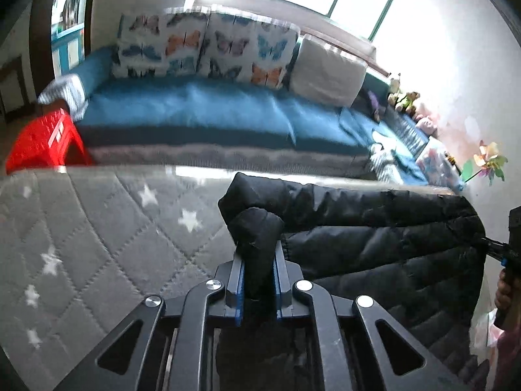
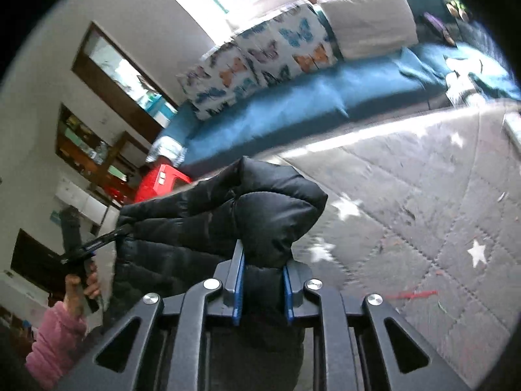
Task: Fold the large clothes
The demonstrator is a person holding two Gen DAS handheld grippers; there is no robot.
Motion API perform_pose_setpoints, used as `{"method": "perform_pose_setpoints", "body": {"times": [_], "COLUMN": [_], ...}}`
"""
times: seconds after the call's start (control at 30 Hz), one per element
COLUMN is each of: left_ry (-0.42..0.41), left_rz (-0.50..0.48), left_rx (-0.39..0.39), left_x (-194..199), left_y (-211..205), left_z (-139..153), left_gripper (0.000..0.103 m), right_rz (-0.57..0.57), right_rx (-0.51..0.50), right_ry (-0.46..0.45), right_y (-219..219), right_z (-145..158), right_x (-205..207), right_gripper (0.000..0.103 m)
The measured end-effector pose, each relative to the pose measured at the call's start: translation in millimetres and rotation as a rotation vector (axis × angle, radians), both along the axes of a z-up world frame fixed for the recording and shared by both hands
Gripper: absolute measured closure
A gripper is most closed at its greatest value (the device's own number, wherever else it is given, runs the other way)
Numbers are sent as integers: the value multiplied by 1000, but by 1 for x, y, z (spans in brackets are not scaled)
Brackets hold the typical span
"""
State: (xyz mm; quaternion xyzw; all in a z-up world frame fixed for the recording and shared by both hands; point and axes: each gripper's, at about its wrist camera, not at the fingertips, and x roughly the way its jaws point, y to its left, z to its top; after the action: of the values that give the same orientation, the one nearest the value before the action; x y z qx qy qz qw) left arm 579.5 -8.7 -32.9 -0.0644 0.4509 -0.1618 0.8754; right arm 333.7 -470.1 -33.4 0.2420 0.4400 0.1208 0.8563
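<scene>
The left gripper, at the lower centre of its frame, is clamped on the black puffer jacket. The right gripper pinches another bunch, lower centre.

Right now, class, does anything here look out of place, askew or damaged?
Nothing damaged. The black jacket hangs bunched between the left hand-held gripper and the right hand-held gripper. A red scrap and small bits litter the grey mat.
</scene>
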Motion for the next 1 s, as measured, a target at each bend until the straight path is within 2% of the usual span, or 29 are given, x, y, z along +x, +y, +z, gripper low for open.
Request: {"method": "perform_pose_setpoints", "body": {"times": [0.17, 0.3, 0.43, 0.57, 0.67, 0.77, 0.87, 1.0], "left_ry": [-101, -189, -261, -322, -368, -384, -372, -335], "left_rz": [3, -6, -15, -23, -32, -39, -41, -24], "left_rx": [-60, -124, -180, -219, -239, -245, -247, -275], "left_x": [-47, -109, -181, -255, -321, -387, -442, -502], "left_y": [6, 27, 56, 86, 108, 127, 139, 156], "left_z": [71, 131, 176, 203, 211, 204, 184, 139], "left_gripper": [91, 91, 91, 91, 91, 91, 91, 91], "right_rz": [45, 65, 79, 99, 118, 129, 145, 166], "right_rx": [-29, -44, -69, -93, -102, -100, -99, -97], "right_ry": [-90, -169, -229, -290, -338, -360, -371, -362], "right_y": [24, 39, 50, 64, 74, 81, 90, 101], "right_z": [54, 103, 140, 165, 172, 167, 152, 117], "right_x": [-35, -79, -126, -181, -223, -255, -288, -327], "right_gripper": [85, 85, 85, 85, 85, 85, 85, 85]}}
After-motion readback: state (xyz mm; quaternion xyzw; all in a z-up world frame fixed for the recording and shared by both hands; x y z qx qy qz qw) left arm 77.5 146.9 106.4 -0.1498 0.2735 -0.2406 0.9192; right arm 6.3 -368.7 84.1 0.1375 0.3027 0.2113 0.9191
